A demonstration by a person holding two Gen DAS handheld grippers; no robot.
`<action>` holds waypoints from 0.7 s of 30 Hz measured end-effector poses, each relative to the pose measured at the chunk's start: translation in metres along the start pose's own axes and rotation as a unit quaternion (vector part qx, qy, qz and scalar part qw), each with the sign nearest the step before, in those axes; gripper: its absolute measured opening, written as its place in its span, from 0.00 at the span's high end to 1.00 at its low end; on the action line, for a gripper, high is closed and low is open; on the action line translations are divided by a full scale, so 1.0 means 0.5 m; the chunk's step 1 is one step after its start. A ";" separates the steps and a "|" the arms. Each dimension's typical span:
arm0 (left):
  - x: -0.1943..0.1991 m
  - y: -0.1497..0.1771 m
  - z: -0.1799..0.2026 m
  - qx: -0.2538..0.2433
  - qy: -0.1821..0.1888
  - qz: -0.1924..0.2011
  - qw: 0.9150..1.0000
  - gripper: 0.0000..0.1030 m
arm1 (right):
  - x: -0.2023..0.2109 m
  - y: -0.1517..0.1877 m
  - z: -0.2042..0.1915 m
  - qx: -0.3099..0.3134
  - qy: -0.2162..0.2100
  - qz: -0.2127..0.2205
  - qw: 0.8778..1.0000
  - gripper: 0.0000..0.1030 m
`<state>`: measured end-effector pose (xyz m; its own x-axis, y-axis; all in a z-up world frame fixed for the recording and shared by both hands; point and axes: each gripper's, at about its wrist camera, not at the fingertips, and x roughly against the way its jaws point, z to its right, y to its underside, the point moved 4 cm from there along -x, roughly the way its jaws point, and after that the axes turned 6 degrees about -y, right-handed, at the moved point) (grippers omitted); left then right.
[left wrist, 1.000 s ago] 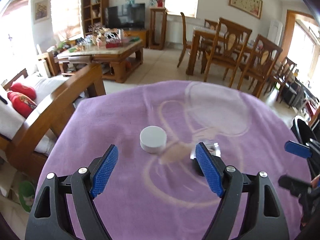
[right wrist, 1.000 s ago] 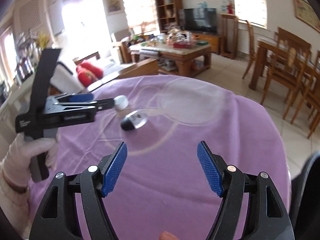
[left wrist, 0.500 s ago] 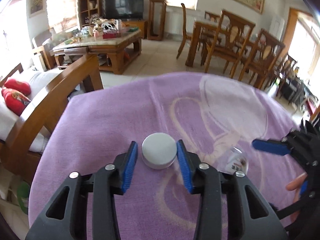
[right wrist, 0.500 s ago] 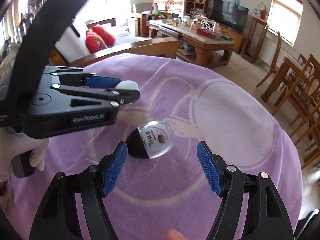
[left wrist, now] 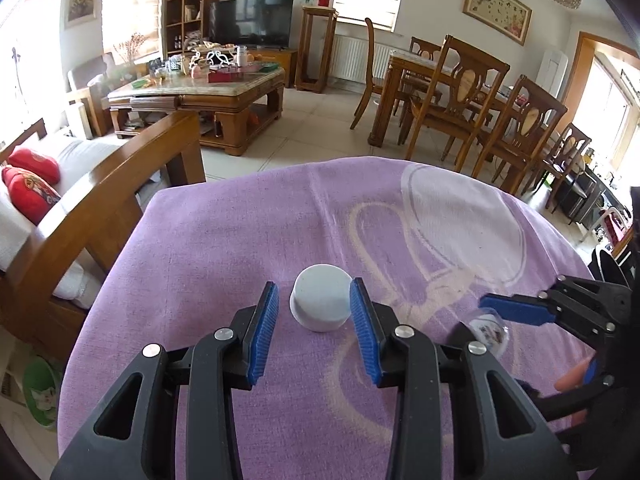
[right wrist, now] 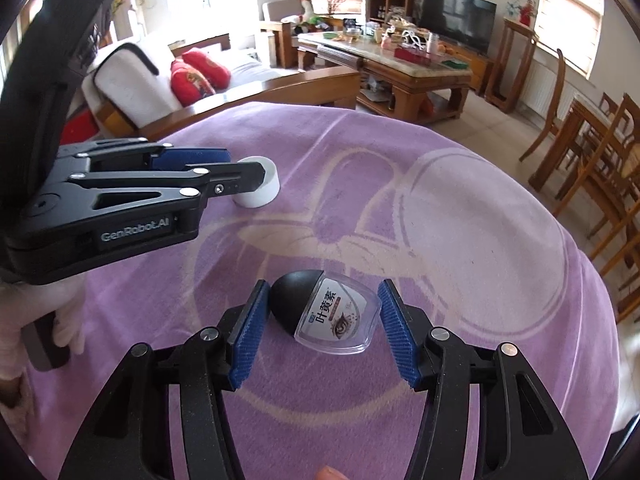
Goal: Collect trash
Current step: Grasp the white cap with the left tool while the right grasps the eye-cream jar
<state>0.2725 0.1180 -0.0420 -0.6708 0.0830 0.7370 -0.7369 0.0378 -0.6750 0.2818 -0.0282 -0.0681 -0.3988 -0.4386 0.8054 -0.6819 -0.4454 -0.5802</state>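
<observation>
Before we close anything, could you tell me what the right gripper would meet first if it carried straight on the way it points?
The right gripper would first meet the small clear bottle with a black cap, already between its blue pads. Just beyond is the purple cloth; depth is hard to judge.

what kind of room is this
Most likely a home's combined living and dining room. A television stands behind a cluttered wooden coffee table, a sofa with red cushions sits to one side, and a dining table with wooden chairs fills the other.
</observation>
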 end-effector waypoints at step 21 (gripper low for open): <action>-0.018 -0.002 0.053 -0.032 -0.026 -0.005 0.999 0.84 | 0.290 0.174 0.029 -0.082 -0.029 0.100 0.991 0.46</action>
<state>0.2770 0.0908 -0.0472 -0.6677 0.0313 0.7437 -0.7382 0.1012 -0.6670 0.1737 -0.1416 -0.0035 -0.5032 -0.5525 0.6646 -0.6849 -0.2140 -0.6965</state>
